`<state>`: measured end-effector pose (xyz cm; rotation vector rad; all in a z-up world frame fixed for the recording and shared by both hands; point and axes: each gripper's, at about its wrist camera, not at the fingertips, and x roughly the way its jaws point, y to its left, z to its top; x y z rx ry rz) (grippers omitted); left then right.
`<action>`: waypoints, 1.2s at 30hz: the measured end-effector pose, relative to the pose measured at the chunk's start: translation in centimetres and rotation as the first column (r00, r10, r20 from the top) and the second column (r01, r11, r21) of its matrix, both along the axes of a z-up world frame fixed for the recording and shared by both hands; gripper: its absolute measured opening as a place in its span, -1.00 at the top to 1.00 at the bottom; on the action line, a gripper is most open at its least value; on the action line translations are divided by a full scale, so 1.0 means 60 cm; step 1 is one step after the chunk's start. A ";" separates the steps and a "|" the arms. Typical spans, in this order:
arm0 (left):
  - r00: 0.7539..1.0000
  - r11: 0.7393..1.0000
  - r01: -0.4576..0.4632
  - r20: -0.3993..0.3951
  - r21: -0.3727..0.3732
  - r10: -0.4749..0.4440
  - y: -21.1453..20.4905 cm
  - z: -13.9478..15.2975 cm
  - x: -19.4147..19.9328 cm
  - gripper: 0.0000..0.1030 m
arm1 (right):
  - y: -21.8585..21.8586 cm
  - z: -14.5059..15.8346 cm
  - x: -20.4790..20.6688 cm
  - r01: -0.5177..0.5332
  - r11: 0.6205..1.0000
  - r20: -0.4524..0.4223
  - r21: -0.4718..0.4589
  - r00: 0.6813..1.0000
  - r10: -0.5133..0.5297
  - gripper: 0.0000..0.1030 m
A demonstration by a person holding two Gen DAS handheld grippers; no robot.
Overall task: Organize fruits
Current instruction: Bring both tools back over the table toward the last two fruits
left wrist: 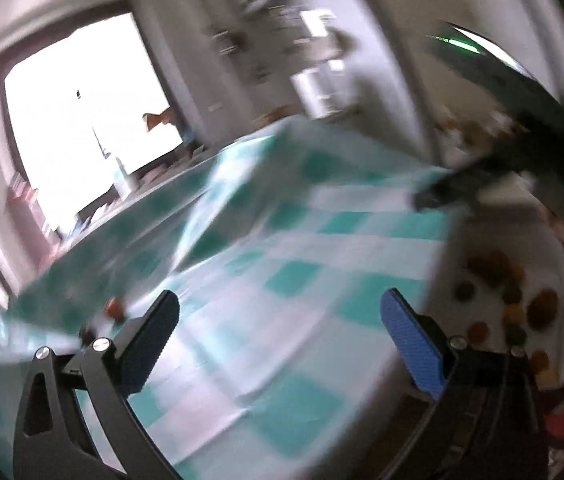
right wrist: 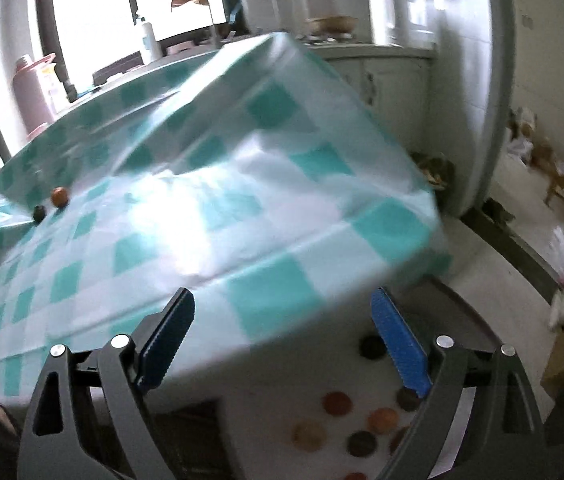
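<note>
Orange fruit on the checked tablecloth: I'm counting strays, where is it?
Right wrist view, far left: the orange fruit lies on the tablecloth beside a small dark fruit.

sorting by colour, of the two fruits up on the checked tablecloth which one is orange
The small round orange fruit, farther up the teal-and-white checked tablecloth; the small dark fruit sits just below-left.

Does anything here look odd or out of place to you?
Yes. Most of the fruits lie scattered on the white floor beside the table, not on it. Only two small ones, an orange fruit and a dark fruit, sit on the checked tablecloth, which is rumpled, with a raised fold.
</note>
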<state>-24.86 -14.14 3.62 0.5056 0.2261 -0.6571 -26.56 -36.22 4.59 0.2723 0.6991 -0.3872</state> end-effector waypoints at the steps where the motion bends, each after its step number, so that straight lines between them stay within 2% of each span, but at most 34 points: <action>1: 0.999 0.999 -0.032 -0.022 -0.023 0.031 0.014 0.006 0.017 -0.96 | 0.007 0.002 0.006 -0.009 1.000 -0.004 -0.003 1.000 0.009 -0.70; 4: 0.975 0.975 -0.186 -0.142 -0.118 0.168 0.081 0.026 0.095 -0.96 | 0.033 -0.009 0.035 -0.036 0.999 -0.026 -0.003 0.999 0.035 -0.70; 7: 0.938 0.943 -0.297 -0.230 -0.149 0.259 0.123 0.031 0.141 -0.96 | 0.058 -0.021 0.067 -0.064 0.998 -0.048 0.003 0.997 0.065 -0.70; 9: 0.925 0.939 -0.315 -0.264 -0.140 0.272 0.137 0.027 0.164 -0.96 | 0.074 -0.030 0.089 -0.086 0.996 -0.059 0.004 0.995 0.086 -0.70; 11: 0.918 0.942 -0.322 -0.275 -0.092 0.287 0.142 0.032 0.191 -0.96 | 0.089 -0.035 0.116 -0.108 0.994 -0.063 0.005 0.992 0.108 -0.70; 13: 0.903 0.940 -0.324 -0.333 -0.108 0.273 0.150 0.033 0.225 -0.96 | 0.102 -0.039 0.143 -0.135 0.991 -0.068 0.011 0.988 0.135 -0.70; 15: 0.856 0.902 -0.417 -0.383 -0.112 0.348 0.172 0.041 0.277 -0.96 | 0.116 -0.040 0.168 -0.157 0.988 -0.066 0.013 0.985 0.158 -0.70; 16: 0.822 0.878 -0.458 -0.443 -0.140 0.358 0.194 0.050 0.310 -0.96 | 0.124 -0.039 0.181 -0.170 0.985 -0.058 0.018 0.984 0.171 -0.70; 18: 0.763 0.840 -0.506 -0.556 -0.196 0.330 0.230 0.060 0.362 -0.96 | 0.139 -0.037 0.210 -0.199 0.980 -0.049 0.031 0.979 0.200 -0.70; 19: 0.721 0.810 -0.543 -0.617 -0.220 0.316 0.253 0.060 0.395 -0.96 | 0.144 -0.037 0.224 -0.209 0.977 -0.049 0.039 0.976 0.211 -0.70; 20: 0.693 0.786 -0.573 -0.649 -0.232 0.314 0.269 0.057 0.416 -0.96 | 0.151 -0.037 0.241 -0.223 0.973 -0.051 0.053 0.973 0.225 -0.70; 22: 0.621 0.707 -0.668 -0.698 -0.233 0.357 0.312 0.044 0.476 -0.96 | 0.164 -0.038 0.277 -0.245 0.965 -0.060 0.091 0.966 0.251 -0.71; 25: 0.527 0.595 -0.773 -0.746 -0.221 0.407 0.366 0.021 0.543 -0.96 | 0.187 -0.036 0.327 -0.284 0.945 -0.050 0.164 0.954 0.295 -0.71; 27: 0.487 0.544 -0.811 -0.761 -0.213 0.429 0.394 0.006 0.569 -0.96 | 0.211 -0.036 0.365 -0.317 0.928 -0.057 0.195 0.941 0.334 -0.71; 30: 0.470 0.497 -0.838 -0.763 -0.227 0.444 0.423 -0.017 0.579 -0.96 | 0.254 -0.036 0.419 -0.372 0.912 -0.079 0.172 0.918 0.389 -0.71; 33: 0.495 0.510 -0.824 -0.752 -0.248 0.434 0.433 -0.026 0.569 -0.96 | 0.303 -0.040 0.482 -0.417 0.901 -0.104 0.118 0.897 0.429 -0.71; 36: 0.513 0.526 -0.817 -0.716 -0.237 0.474 0.431 -0.027 0.567 -0.96 | 0.348 -0.049 0.551 -0.441 0.892 -0.127 0.099 0.884 0.451 -0.71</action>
